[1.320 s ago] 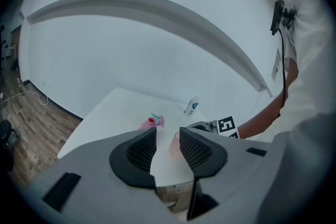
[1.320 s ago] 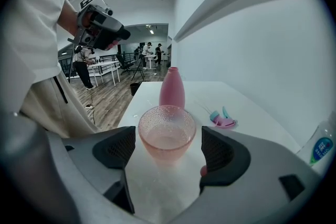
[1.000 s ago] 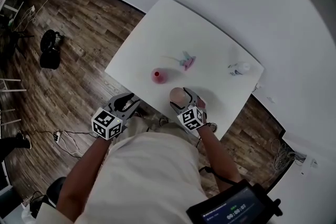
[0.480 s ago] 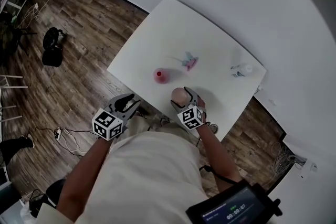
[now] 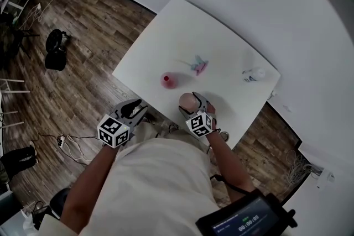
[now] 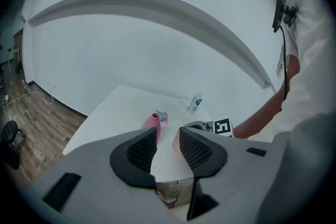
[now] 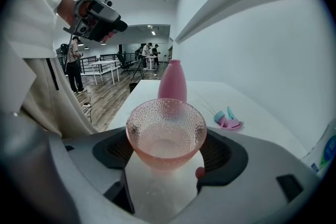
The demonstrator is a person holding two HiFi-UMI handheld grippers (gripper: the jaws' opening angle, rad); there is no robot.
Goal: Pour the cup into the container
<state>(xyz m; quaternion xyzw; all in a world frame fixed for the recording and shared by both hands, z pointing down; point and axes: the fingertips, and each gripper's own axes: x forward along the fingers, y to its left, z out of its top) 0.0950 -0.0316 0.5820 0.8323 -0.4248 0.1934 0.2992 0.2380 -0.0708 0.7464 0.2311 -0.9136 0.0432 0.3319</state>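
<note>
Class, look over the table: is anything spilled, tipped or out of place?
Only the pink-and-teal spray head: it lies on its side on the white table, apart from the pink bottle. No spill shows.

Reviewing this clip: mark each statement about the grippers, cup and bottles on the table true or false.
1. The right gripper holds a pink cup. True.
2. The cup is tipped over the pink bottle. False: the cup is upright, and the bottle stands apart from it, farther along the table.
3. The left gripper grips the pink bottle. False: its jaws are apart with nothing between them, and it is short of the bottle.
4. The pink bottle stands upright on the white table. True.
5. Only the cup and pink bottle are at the table. False: a white bottle and a small pink and teal piece are there too.
</note>
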